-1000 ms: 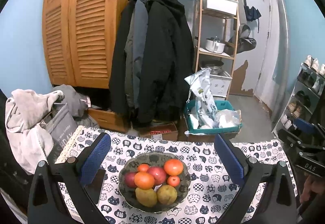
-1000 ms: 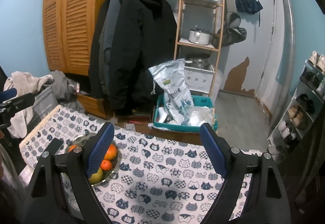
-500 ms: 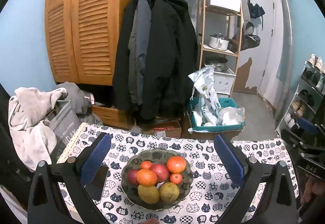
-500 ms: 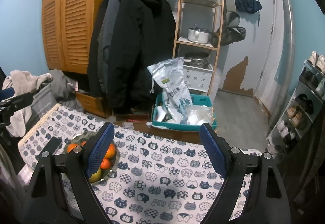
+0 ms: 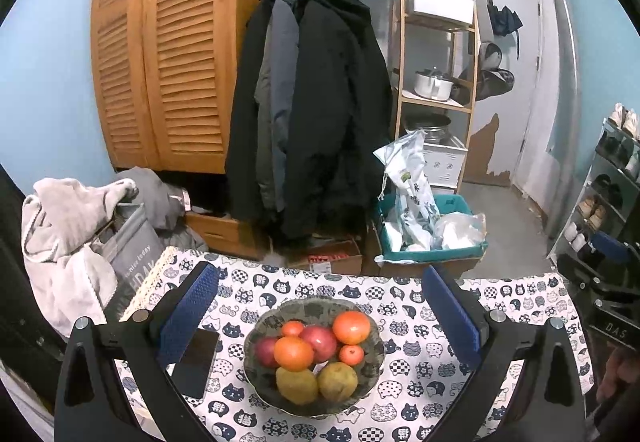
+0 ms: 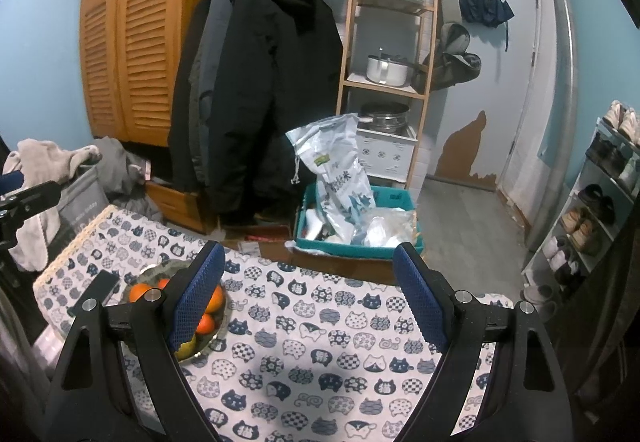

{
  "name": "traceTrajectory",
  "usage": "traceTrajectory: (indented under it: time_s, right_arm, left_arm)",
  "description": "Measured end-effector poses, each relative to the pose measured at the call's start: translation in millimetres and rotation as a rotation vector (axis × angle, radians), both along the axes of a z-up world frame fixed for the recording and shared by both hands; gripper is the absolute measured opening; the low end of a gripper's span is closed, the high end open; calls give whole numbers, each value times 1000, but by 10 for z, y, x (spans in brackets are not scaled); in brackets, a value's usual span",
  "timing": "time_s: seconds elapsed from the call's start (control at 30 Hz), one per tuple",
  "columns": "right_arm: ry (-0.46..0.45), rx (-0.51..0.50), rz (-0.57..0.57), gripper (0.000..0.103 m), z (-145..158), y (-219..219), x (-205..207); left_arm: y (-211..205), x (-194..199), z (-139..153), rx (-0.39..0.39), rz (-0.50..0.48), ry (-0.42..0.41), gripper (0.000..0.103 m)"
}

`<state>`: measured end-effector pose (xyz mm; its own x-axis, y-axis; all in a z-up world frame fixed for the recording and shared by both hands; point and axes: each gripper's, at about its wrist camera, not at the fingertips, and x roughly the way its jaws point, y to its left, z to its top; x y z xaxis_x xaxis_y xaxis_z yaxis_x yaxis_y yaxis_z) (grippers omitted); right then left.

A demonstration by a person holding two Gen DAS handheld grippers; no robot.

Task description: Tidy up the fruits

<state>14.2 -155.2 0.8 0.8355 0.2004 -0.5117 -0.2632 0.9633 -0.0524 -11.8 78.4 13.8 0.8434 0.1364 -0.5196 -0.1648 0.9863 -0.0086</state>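
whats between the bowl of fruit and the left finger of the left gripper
A dark phone lies flat on the cat-print cloth there, beside the fruit bowl, partly hidden behind the left gripper. The left wrist view shows it best.

Phone [image 5: 196,362] on cat-print tablecloth [image 6: 320,342]

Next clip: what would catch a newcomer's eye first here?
The bowl heaped with oranges, red apples and yellow-brown pears, on the cat-print tablecloth, directly ahead between the open left gripper's blue pads. A dark phone lies just left of it. The right gripper, also open, faces bare cloth with the bowl off to its left; black coats hang behind the table.
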Motion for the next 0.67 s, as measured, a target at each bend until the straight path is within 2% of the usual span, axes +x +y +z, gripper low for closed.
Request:
traceTrajectory:
  time_s: [0.67]
  right_arm:
    - [-1,-1,-6,85,27,-97,3]
  left_arm:
    - [-57,-7,50,11,-12,-6,102]
